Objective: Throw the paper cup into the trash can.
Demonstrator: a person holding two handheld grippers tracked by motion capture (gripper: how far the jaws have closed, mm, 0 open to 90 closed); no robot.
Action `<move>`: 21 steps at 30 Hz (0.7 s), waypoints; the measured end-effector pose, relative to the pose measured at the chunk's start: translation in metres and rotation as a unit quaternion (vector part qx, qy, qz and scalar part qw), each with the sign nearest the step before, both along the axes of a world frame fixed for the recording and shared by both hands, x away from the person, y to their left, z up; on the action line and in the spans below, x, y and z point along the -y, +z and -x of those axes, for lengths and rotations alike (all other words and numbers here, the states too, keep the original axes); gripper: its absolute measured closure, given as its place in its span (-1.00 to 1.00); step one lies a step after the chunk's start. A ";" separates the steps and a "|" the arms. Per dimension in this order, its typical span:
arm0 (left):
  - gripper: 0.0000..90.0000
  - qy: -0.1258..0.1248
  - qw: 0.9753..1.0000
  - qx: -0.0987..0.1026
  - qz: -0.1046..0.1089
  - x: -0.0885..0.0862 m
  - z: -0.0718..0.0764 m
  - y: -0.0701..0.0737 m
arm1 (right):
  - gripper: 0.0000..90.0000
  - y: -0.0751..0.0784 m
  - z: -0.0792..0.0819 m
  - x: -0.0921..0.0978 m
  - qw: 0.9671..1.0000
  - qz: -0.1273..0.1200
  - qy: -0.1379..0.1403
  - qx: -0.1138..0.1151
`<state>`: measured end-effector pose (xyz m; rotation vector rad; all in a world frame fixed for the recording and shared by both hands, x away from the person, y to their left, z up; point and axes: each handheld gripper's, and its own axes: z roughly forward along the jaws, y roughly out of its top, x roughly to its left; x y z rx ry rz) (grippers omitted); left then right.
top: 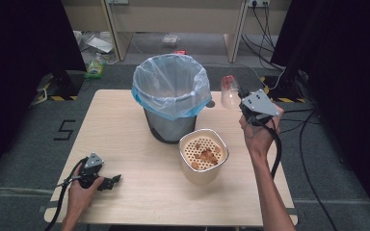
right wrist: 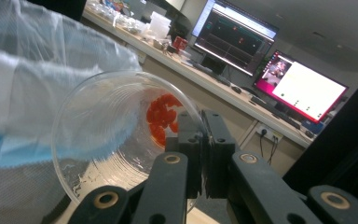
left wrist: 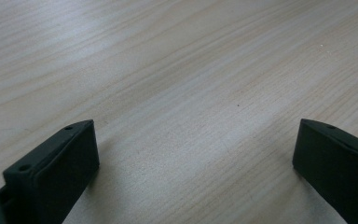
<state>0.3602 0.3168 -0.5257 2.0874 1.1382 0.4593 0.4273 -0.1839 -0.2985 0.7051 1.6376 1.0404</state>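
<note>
**A:** ok what's closest to the camera here?

**B:** The left gripper [top: 116, 179], down near the front left corner of the table [top: 125, 120]. It's lying low on the wood, the hand [top: 79, 190] wrapped round it, jaws spread wide apart with nothing but bare tabletop between them.

**A:** and the food stuff?

**B:** A bit further in, right of the middle, there's a cream-coloured pot [top: 203, 155] with a holed insert and a few brownish bits sitting on it. Just behind it, touching or nearly so, a mesh bin [top: 171, 96] lined with a pale blue bag [top: 171, 84] stands around the middle of the back edge.

**A:** right gripper?

**B:** The right gripper [right wrist: 204, 140] is lifted off the table by the back right corner, just beside the bin's rim. Its 2 jaws are pinched together on the rim of a clear plastic cup [right wrist: 116, 135]. The cup is tipped over on its side, mouth facing the gripper's camera, red stuff stuck at its bottom. The bag's edge overlaps the cup in that view; can't tell if they touch.

**A:** background?

**B:** Furthest back, 2 monitors [right wrist: 265, 60] on a long bench.
</note>
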 end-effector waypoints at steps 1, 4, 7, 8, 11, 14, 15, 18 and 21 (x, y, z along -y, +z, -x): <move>-1.00 0.000 1.000 0.001 0.000 0.000 0.000 0.000 | 0.95 0.005 -0.002 -0.002 1.000 -0.003 0.003 -0.001; -1.00 0.000 1.000 0.000 0.000 0.000 0.000 0.000 | 0.95 0.018 -0.007 -0.007 1.000 -0.004 0.011 -0.002; -1.00 0.000 1.000 0.001 0.000 0.000 0.000 0.000 | 0.95 0.030 -0.013 -0.015 1.000 -0.007 0.021 -0.006; -1.00 0.000 1.000 0.000 0.000 0.000 0.000 0.000 | 0.95 0.034 -0.015 -0.018 1.000 -0.008 0.024 -0.006; -1.00 0.000 1.000 0.001 0.000 0.000 0.000 0.000 | 0.95 0.045 -0.021 -0.029 0.999 -0.009 0.039 -0.012; -1.00 0.000 1.000 0.001 0.001 0.000 0.000 0.000 | 0.95 0.054 -0.031 -0.043 0.998 -0.006 0.055 -0.023; -1.00 0.000 1.000 0.001 0.001 0.000 0.000 0.000 | 0.95 0.054 -0.031 -0.043 0.998 -0.006 0.055 -0.023; -1.00 0.000 1.000 0.001 0.001 0.000 0.000 0.000 | 0.95 0.057 -0.039 -0.057 0.997 0.002 0.064 -0.033; -1.00 0.000 1.000 0.001 0.001 0.000 0.000 0.000 | 0.95 0.056 -0.053 -0.078 0.996 0.003 0.079 -0.047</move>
